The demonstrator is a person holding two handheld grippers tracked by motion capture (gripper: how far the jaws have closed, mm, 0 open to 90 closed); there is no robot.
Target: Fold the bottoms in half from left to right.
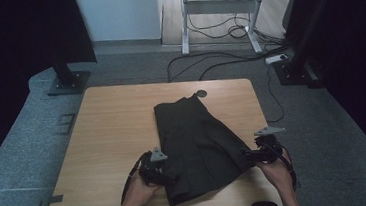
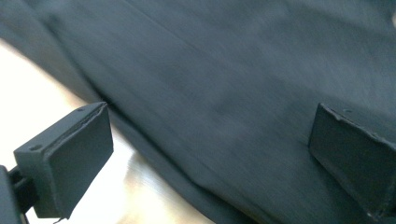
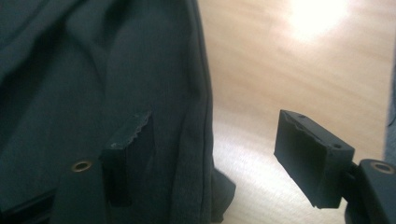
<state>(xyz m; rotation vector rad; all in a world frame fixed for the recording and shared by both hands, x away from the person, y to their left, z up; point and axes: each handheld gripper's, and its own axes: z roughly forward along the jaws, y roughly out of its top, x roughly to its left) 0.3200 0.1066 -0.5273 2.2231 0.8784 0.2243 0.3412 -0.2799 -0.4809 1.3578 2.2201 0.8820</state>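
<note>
A: Lying flat mid-table, one dark skirt (image 1: 197, 144), long axis running from the waistband at the far end to the flared, pleated hem near the person.
B: Grippers?
A: Left gripper (image 1: 170, 178) and right gripper (image 1: 246, 153) are both gaping wide, straddling the matte woven hem corners on the wooden table (image 1: 115, 129).

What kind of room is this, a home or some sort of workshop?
Probably a lab or recording studio, not a home. A bare wooden table holds just a dark skirt; black curtains hang at the sides, and loose cables run over grey carpet below an office desk.
</note>
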